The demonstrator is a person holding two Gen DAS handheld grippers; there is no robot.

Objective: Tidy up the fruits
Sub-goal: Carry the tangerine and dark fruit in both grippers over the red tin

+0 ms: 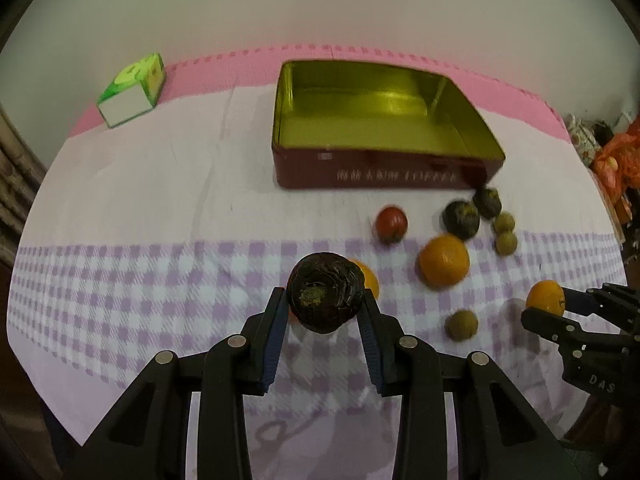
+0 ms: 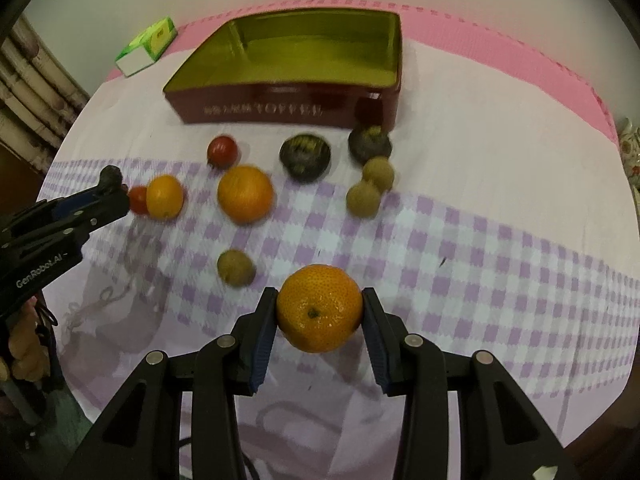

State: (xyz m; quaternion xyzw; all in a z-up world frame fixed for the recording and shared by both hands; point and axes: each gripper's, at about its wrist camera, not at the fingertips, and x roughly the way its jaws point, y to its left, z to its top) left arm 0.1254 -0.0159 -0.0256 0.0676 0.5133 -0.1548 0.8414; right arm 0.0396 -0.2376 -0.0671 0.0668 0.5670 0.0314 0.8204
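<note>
Mangosteen (image 1: 325,298) sits clamped in the left gripper (image 1: 325,306); the right gripper (image 2: 319,307) clamps an orange (image 2: 319,308); tin (image 1: 372,178) lies beyond.

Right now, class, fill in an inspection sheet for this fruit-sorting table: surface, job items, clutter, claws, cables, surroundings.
Surface: checked lilac and white cloth over a pink mat.
Job's things: open toffee tin, nothing in it; loose on the cloth, two oranges, two red fruits, two dark fruits, three small brown fruits.
Clutter: green and white carton by the far edge.
Claws: left claw shut on a dark fruit; right claw shut on an orange.
Cables: nothing certain; a dark cord-like shape low in the right wrist view.
Surroundings: pale wall behind; curtain at left; patterned items at right.
</note>
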